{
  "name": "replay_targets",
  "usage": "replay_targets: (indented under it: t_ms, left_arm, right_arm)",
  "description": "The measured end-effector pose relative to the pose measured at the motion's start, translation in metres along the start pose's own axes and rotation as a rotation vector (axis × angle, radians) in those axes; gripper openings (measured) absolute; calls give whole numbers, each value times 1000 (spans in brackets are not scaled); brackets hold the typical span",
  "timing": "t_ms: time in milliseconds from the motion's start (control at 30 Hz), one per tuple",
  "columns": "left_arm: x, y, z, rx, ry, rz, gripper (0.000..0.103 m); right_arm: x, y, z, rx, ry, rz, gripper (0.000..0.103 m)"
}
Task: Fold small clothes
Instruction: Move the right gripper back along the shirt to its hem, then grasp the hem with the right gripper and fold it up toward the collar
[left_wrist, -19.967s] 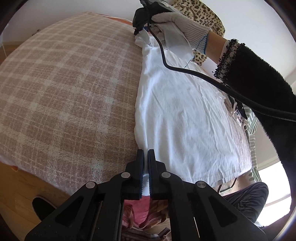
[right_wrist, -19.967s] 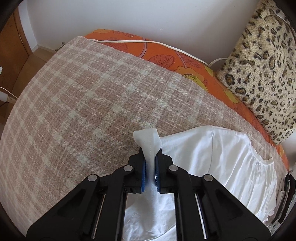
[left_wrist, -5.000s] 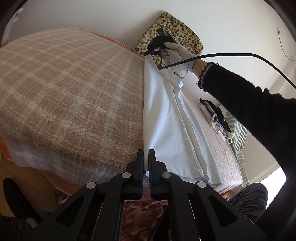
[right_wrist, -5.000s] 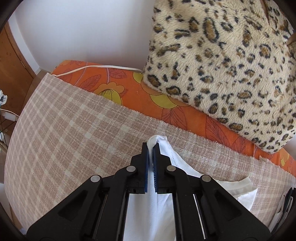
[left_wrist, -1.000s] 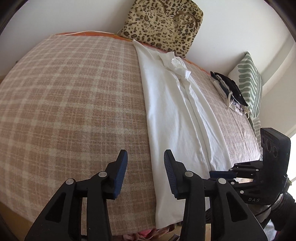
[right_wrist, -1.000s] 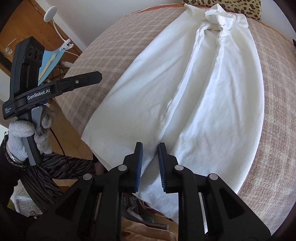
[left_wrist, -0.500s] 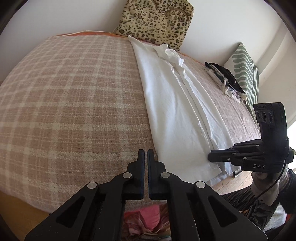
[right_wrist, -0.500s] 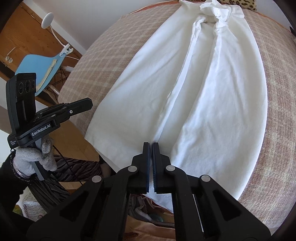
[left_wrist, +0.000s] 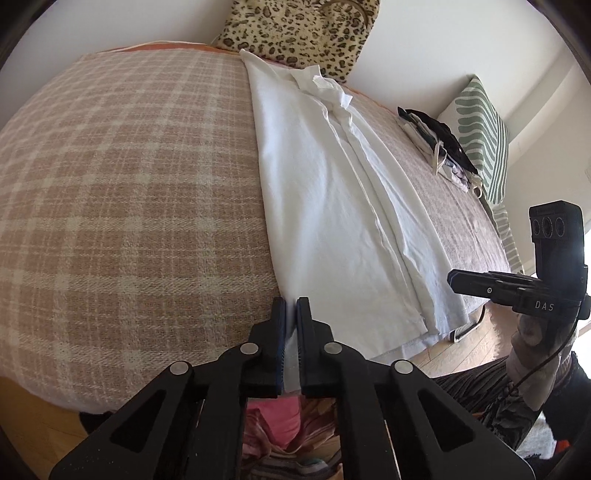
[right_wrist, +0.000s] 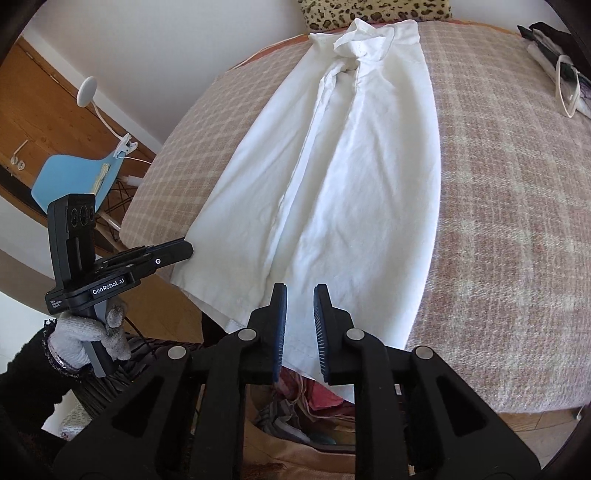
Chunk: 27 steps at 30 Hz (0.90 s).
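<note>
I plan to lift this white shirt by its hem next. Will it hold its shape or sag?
Probably sag: the white shirt lies limp on the blanket, with soft creases. It looks thin and light. The left gripper pinches only one hem corner, while the right gripper is open, so the middle would likely droop.

The bed (left_wrist: 122, 192) in front of me is wearing a pink-and-cream plaid blanket (right_wrist: 517, 229), which is covering its whole top. A white shirt (right_wrist: 354, 177) is lying flat and lengthwise on the blanket, collar toward 12 o'clock, its hem hanging over the near edge at 6 o'clock. A leopard-print cushion (left_wrist: 299, 33) is sitting at 12 o'clock, just beyond the collar. A small pile of dark and light clothes (left_wrist: 439, 144) is lying at 2 o'clock, beside a green-striped pillow (left_wrist: 484, 136).
</note>
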<state>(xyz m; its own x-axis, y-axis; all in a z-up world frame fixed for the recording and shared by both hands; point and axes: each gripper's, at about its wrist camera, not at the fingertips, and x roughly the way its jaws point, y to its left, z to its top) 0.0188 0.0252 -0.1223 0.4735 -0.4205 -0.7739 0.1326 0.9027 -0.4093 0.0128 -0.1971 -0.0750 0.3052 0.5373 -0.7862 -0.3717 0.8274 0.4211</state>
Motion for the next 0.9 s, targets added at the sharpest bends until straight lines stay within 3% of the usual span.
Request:
replay_targets:
  t_ms: [33, 133, 200, 233, 333, 367, 500, 567, 600, 633, 667, 733, 900]
  left_arm:
    - [0, 1, -1, 4, -3, 3, 1]
    - [-5, 0, -5, 38, -4, 9, 1]
    - [-7, -1, -5, 42, 9, -16, 1]
    - [-8, -1, -5, 35, 11, -18, 6]
    - [-9, 2, -5, -21, 43, -45, 40]
    - [-9, 2, -7, -31, 50, -60, 41]
    - [-11, 2, -11, -10, 66, -60, 41]
    - [-10, 1, -11, 4, 62, -63, 36]
    - [-9, 1, -10, 4, 65, -72, 33]
    - [-6, 1, -10, -4, 77, -83, 21]
    - [-4, 2, -9, -17, 82, -93, 13]
    - [-4, 5, -9, -30, 81, -104, 12]
    - [-11, 8, -6, -42, 58, -128, 7]
  right_arm:
    - [-8, -6, -3, 8, -19, -37, 31]
    - [-22, -26, -16, 35, -23, -163, 33]
    - [-24, -41, -23, 88, 0, -132, 33]
    - [-23, -48, -25, 115, 12, -102, 33]
    - [-20, -55, -32, 153, 25, -43, 33]
    - [-20, -54, -34, 152, 27, -29, 33]
    - [-13, -52, -41, 174, 66, 58, 33]
    - [-4, -54, -42, 203, 92, 95, 33]
    - [2, -57, -42, 223, 104, 112, 33]
    - [8, -58, -43, 249, 114, 135, 32]
    - [12, -61, -44, 274, 120, 158, 30]
    - [19, -65, -45, 310, 138, 205, 14]
    - [6, -61, -44, 277, 82, 244, 7]
